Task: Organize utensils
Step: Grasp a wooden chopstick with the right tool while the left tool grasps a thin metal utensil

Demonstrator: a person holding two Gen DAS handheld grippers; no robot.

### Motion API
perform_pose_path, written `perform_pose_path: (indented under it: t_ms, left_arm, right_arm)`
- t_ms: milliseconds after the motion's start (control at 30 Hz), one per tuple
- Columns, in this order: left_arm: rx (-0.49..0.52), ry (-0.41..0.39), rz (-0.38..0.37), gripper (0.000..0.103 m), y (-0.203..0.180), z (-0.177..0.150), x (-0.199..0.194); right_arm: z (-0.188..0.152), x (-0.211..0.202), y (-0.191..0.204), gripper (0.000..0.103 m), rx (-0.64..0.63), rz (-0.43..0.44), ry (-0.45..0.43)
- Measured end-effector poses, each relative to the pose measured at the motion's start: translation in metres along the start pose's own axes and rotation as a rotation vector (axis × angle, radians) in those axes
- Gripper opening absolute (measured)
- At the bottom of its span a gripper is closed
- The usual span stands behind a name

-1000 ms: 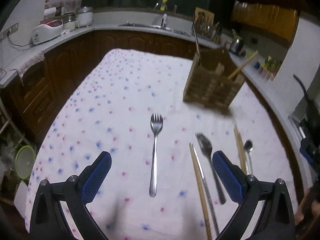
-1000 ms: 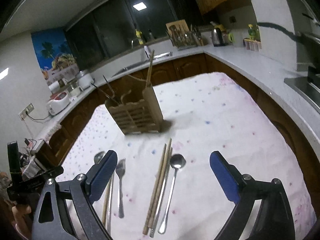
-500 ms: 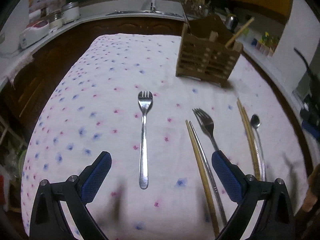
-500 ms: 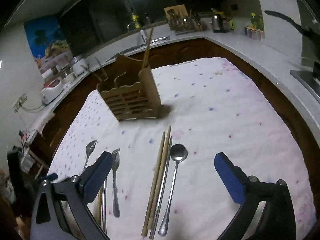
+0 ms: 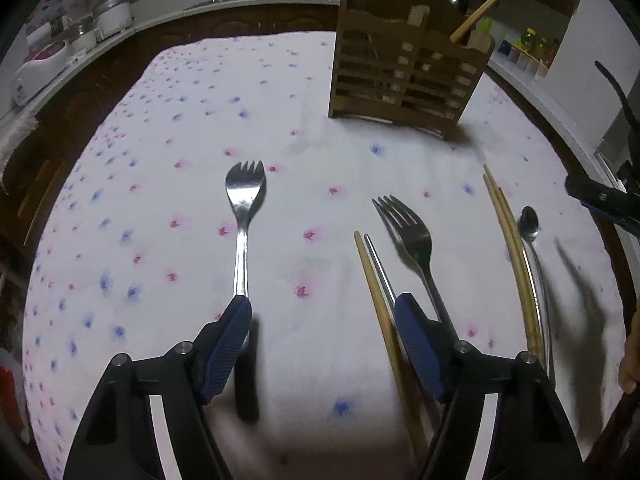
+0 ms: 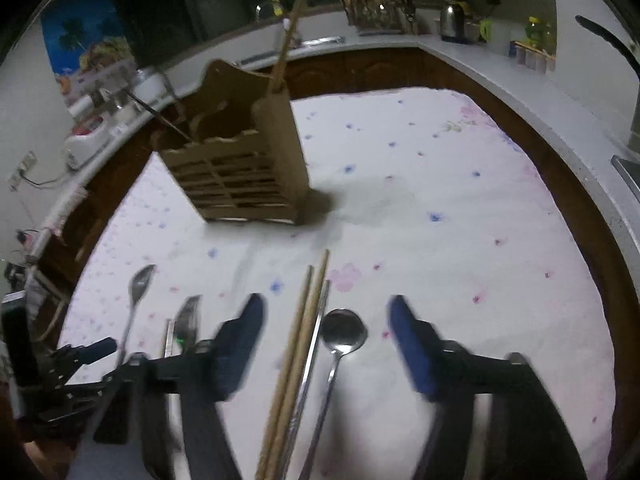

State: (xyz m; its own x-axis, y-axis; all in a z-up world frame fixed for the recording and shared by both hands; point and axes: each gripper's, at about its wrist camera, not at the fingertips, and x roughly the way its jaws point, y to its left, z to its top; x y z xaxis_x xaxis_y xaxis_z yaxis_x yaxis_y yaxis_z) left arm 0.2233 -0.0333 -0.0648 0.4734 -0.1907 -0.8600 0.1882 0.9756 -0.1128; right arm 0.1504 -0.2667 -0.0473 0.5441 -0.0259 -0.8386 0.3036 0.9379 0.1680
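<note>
A wooden slatted utensil holder (image 5: 404,76) stands at the far side of the flowered tablecloth, with chopsticks sticking out; it also shows in the right wrist view (image 6: 244,164). My left gripper (image 5: 322,312) is open and low over the cloth. Its left pad (image 5: 228,340) covers the handle end of a spork (image 5: 242,216); a dark fork (image 5: 412,240) and a chopstick (image 5: 376,280) lie by its right pad. My right gripper (image 6: 326,330) is open around wooden chopsticks (image 6: 300,344), a metal chopstick and a spoon (image 6: 340,344).
A second chopstick pair (image 5: 508,240) and the spoon (image 5: 530,228) lie right of the left gripper. The spork (image 6: 138,292) and fork (image 6: 186,324) lie left of the right gripper. Kitchen counters with appliances (image 6: 84,148) ring the table.
Both grippers dropped toward the cloth and moved forward over the utensils. Both jaw gaps narrowed. The left pad now reaches the spork's handle; the right jaws now frame the chopsticks and spoon.
</note>
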Motion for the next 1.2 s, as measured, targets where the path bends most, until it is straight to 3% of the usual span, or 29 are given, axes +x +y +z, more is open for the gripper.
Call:
perform_pose_path:
  t_ms: [233, 367, 467, 767, 867, 1033, 1200]
  left_arm:
    - [0.023, 0.026, -0.004, 0.065, -0.003, 0.001, 0.016]
    - [0.028, 0.032, -0.009, 0.062, -0.002, 0.003, 0.018]
    - [0.041, 0.044, -0.020, 0.059, 0.000, 0.006, 0.020]
    - [0.110, 0.079, -0.028, 0.053, -0.012, 0.024, 0.031]
    - [0.126, 0.096, -0.031, 0.046, -0.009, 0.024, 0.032]
    - [0.199, 0.114, 0.001, 0.045, -0.017, 0.025, 0.034]
    - [0.203, 0.115, 0.009, 0.042, -0.024, 0.029, 0.037]
  right_arm:
    - [0.009, 0.049, 0.000, 0.033, -0.011, 0.018, 0.097]
    - [0.018, 0.072, -0.001, 0.030, -0.022, -0.004, 0.132]
    - [0.022, 0.089, -0.001, 0.018, -0.038, -0.018, 0.167]
    - [0.028, 0.100, 0.006, 0.019, -0.076, -0.016, 0.188]
    - [0.027, 0.099, 0.003, 0.018, -0.072, 0.000, 0.192]
    - [0.028, 0.098, 0.001, 0.016, -0.076, 0.011, 0.195]
    - [0.032, 0.103, 0.000, 0.016, -0.080, 0.011, 0.190]
